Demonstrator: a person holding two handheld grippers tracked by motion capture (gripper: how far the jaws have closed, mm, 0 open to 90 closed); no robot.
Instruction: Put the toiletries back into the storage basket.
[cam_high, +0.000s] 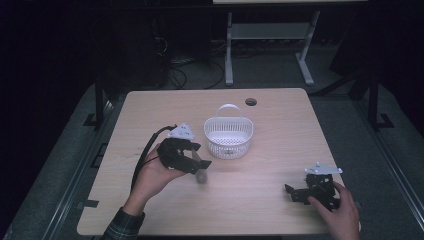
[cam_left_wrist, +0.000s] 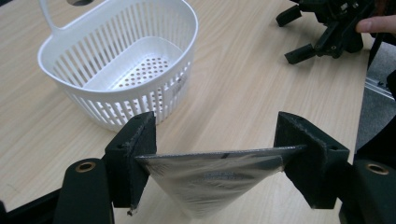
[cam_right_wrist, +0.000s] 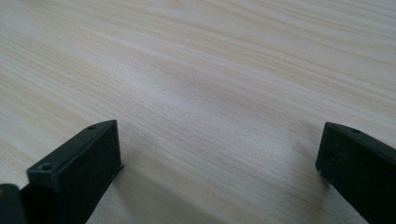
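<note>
With the left gripper (cam_left_wrist: 215, 154) pinching a silvery packet (cam_left_wrist: 212, 179) by its edges, carry it level over the basket (cam_left_wrist: 119, 60) before releasing (right gripper (cam_right_wrist: 219, 154) rests spread on the desk (cam_right_wrist: 210, 70)).
</note>
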